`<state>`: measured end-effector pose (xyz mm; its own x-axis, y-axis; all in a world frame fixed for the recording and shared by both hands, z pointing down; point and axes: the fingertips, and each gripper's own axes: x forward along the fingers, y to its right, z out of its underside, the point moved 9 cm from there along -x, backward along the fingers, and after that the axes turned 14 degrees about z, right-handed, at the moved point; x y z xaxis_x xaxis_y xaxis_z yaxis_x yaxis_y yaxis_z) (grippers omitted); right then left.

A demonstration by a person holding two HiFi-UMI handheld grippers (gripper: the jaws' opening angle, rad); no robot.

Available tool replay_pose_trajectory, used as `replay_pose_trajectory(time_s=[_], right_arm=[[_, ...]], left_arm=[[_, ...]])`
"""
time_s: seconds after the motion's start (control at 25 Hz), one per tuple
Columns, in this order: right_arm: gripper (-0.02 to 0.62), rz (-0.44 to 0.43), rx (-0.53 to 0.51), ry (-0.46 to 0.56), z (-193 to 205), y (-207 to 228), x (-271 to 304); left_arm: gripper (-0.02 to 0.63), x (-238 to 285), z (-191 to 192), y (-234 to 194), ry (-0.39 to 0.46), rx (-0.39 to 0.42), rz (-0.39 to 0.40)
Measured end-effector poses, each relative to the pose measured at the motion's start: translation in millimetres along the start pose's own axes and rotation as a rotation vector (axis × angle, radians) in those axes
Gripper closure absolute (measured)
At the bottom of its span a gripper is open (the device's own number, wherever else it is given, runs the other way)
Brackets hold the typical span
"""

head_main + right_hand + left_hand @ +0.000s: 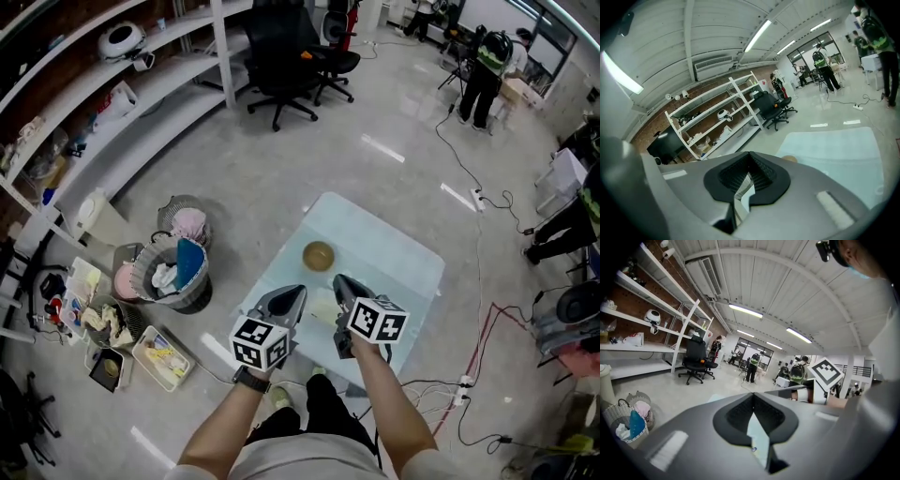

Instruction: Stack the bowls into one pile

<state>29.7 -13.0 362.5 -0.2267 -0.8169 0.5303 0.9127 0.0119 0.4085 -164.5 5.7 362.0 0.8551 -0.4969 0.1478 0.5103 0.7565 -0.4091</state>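
Note:
A tan bowl [318, 255] sits on the pale blue table [394, 267], toward its far left part; I cannot tell whether more bowls are nested in it. Both grippers hover side by side over the table's near edge, short of the bowl. My left gripper [298, 291] is shut and empty, as is my right gripper [339, 279]. In the left gripper view the shut jaws [753, 397] point out into the room, with the right gripper's marker cube [826, 372] alongside. The right gripper view shows shut jaws [750, 157], a sliver of the bowl [790, 159] and the table [834, 150] beyond.
A wire basket of cloths [173, 272] and trays of clutter [159, 356] stand on the floor left of the table. White shelves [141, 94] line the left wall, with a black office chair [281, 66] beyond. Cables [478, 337] trail at the right. People [487, 66] stand far off.

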Motion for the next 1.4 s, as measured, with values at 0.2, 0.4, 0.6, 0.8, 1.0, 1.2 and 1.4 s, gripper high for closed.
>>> replay_pose_trajectory(time_s=[0.2, 0.4, 0.6, 0.8, 1.0, 1.2, 1.4], right_arm=[[0.584, -0.036, -0.050, 0.081, -7.2, -26.4, -34.8], [0.584, -0.063, -0.131, 0.175, -19.3, -53.7, -69.2], [0.584, -0.075, -0.210, 0.276, -34.8, -83.7, -96.1], [0.584, -0.095, -0.226, 0.366, -50.9, -100.2, -125.3], [0.584, -0.105, -0.238, 0.424, -65.8, -112.5, -149.0], [0.584, -0.121, -0.264, 0.447, -66.8, -128.0, -160.6], [0.584, -0.134, -0.280, 0.448, -64.6, -135.9, -164.2]], left_arm=[[0.600, -24.7, -17.1, 15.8, 0.031, 0.012, 0.003], [0.600, -43.9, -41.1, 32.1, 0.063, 0.050, 0.005], [0.600, -62.2, -68.1, 42.7, 0.087, 0.098, 0.004], [0.600, -76.5, -92.7, 61.0, 0.126, 0.143, 0.009], [0.600, -87.0, -114.6, 78.1, 0.161, 0.195, 0.011], [0.600, -102.5, -125.1, 85.9, 0.194, 0.219, 0.001], [0.600, -112.0, -131.1, 88.1, 0.208, 0.237, -0.015]])
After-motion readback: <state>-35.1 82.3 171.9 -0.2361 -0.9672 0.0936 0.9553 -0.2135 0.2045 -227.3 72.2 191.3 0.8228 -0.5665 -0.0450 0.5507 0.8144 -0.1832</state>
